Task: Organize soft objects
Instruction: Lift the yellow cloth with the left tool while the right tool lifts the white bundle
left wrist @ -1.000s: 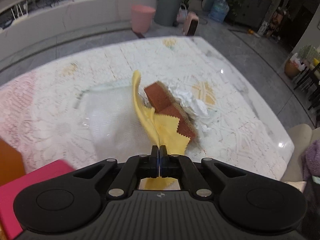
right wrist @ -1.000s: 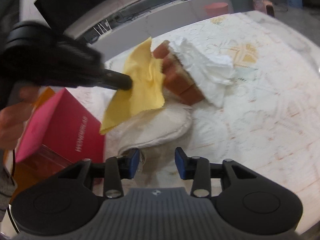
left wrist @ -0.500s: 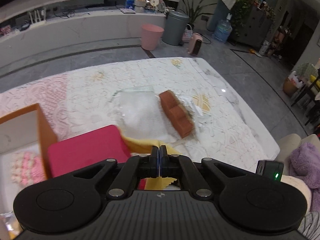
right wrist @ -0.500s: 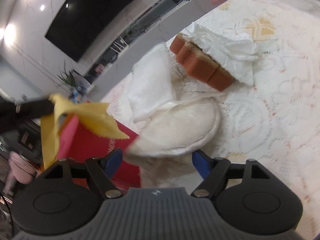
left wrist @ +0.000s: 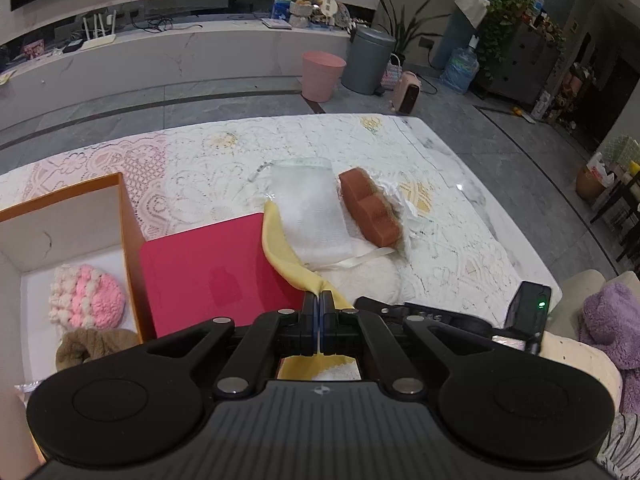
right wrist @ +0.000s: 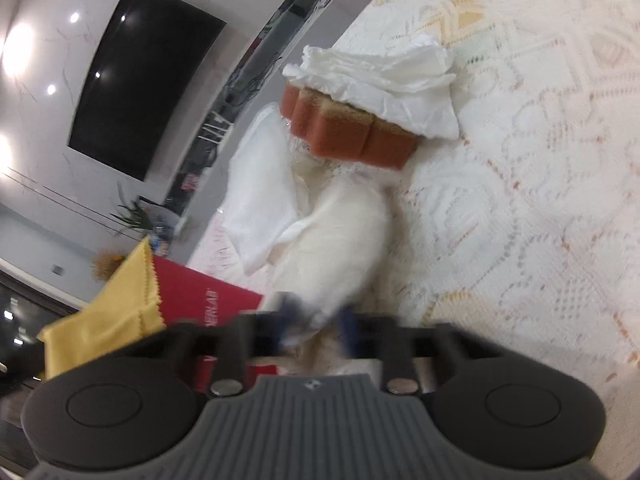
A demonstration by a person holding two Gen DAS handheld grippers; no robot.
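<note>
While yellow cloth (left wrist: 280,248) hangs pinched, right fingers (right wrist: 348,330) close — fluffy pad (right wrist: 340,236) between.

dim indoor light in the left wrist view, sharp, with fisheye bending at the edges. the right wrist view is brighter, ceiling spots glaring on the wall (right wrist: 36,52), its gripper fingertips (right wrist: 348,330) smeared by motion blur.

A yellow cloth (left wrist: 280,248) has a zigzag-cut edge. The sponge (left wrist: 370,212) is rust-orange with a tan top. The lid (left wrist: 208,276) is magenta, the box (left wrist: 124,216) orange outside and white inside, holding a pink-and-cream knit (left wrist: 86,300). White lace with pale yellow motifs covers the counter (left wrist: 460,240).
</note>
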